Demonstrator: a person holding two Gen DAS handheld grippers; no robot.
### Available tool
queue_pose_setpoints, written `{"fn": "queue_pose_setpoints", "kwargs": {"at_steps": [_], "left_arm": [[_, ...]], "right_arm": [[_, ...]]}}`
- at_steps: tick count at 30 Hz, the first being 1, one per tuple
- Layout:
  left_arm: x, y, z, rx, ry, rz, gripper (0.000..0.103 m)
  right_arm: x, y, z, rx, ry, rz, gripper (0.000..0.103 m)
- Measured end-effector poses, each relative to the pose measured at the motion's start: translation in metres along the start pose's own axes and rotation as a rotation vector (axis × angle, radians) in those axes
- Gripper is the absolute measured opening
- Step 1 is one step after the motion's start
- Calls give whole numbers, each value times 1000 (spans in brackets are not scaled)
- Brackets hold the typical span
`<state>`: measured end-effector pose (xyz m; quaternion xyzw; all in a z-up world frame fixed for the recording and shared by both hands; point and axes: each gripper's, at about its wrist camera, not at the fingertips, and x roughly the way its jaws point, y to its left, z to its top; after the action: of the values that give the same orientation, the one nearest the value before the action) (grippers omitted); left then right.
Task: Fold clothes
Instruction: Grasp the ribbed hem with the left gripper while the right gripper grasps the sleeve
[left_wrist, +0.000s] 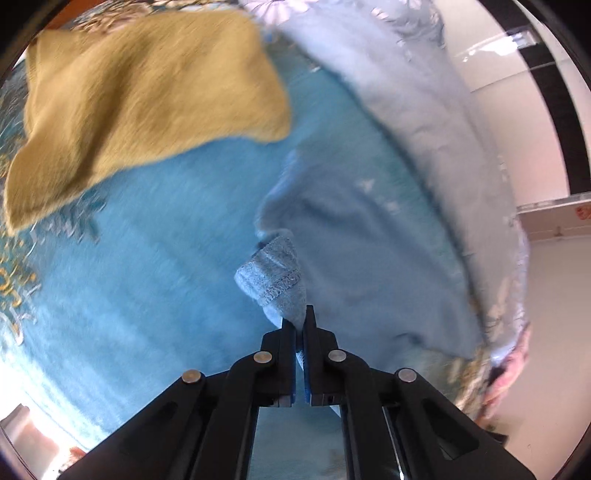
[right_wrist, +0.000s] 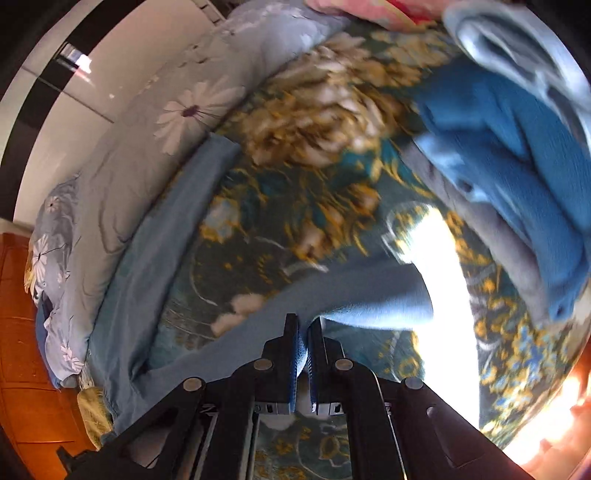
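A light blue fleece garment (left_wrist: 354, 251) hangs lifted over the bed. My left gripper (left_wrist: 300, 320) is shut on its hemmed cuff (left_wrist: 275, 275). In the right wrist view my right gripper (right_wrist: 303, 321) is shut on another part of the same light blue garment (right_wrist: 369, 299), which stretches to the left and right of the jaws. A folded mustard yellow knit (left_wrist: 147, 96) lies on the teal bedspread (left_wrist: 147, 277) at the upper left of the left wrist view. Both views are blurred by motion.
A heap of blue and grey clothes (right_wrist: 517, 166) lies at the right on the floral bedspread (right_wrist: 295, 166). A pale daisy-print quilt (right_wrist: 166, 129) runs along the bed's far side by a white wall (left_wrist: 517, 110). An orange wooden bed frame (right_wrist: 22, 332) is at the left.
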<state>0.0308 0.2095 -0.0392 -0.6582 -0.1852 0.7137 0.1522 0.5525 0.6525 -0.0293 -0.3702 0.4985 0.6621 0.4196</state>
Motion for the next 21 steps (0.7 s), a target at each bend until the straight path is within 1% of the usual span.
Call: {"fn": "queue_pose_setpoints", "kwargs": {"at_steps": [3, 6, 9, 12, 16, 21], "left_arm": [[-6, -15, 17, -19, -18, -51, 3], [-2, -39, 37, -28, -21, -63, 3], [8, -53, 59, -33, -19, -58, 3], [19, -65, 79, -22, -23, -41, 3], [44, -74, 102, -17, -37, -10, 3], [65, -72, 123, -45, -43, 21, 3]], "right_arm": [[-2, 24, 26, -49, -26, 10, 5], [10, 57, 56, -110, -44, 8, 5], [32, 89, 91, -165, -47, 1, 5], [66, 122, 127, -219, -30, -16, 5], [109, 151, 154, -262, -1, -31, 5], [158, 186, 173, -335, 45, -64, 5]]}}
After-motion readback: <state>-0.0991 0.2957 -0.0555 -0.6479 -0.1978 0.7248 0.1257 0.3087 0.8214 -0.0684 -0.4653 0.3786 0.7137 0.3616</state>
